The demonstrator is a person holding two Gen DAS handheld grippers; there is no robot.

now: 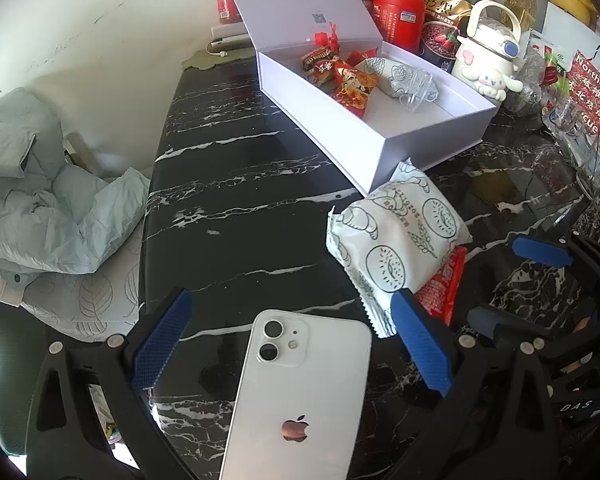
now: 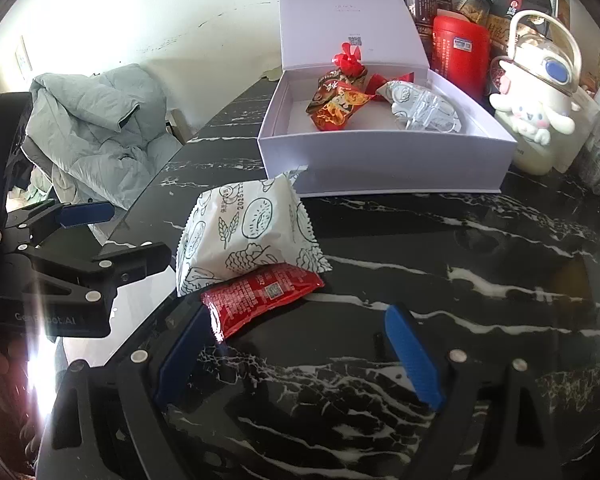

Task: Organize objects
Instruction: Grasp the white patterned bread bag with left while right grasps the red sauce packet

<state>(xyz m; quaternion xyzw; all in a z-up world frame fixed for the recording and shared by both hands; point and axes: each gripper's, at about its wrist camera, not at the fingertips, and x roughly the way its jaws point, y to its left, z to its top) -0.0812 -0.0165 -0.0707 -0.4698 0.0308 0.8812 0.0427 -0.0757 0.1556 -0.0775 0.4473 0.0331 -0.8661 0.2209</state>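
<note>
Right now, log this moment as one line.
left gripper: open, over white phone | right gripper: open, near red sachet | white patterned snack pack: outside white box

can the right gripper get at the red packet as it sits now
Probably yes. The right gripper is open and the red packet lies on the marble table just ahead of its fingers, one end by the left finger. Only the white snack bag leans on its far edge, not blocking the near side.
</note>
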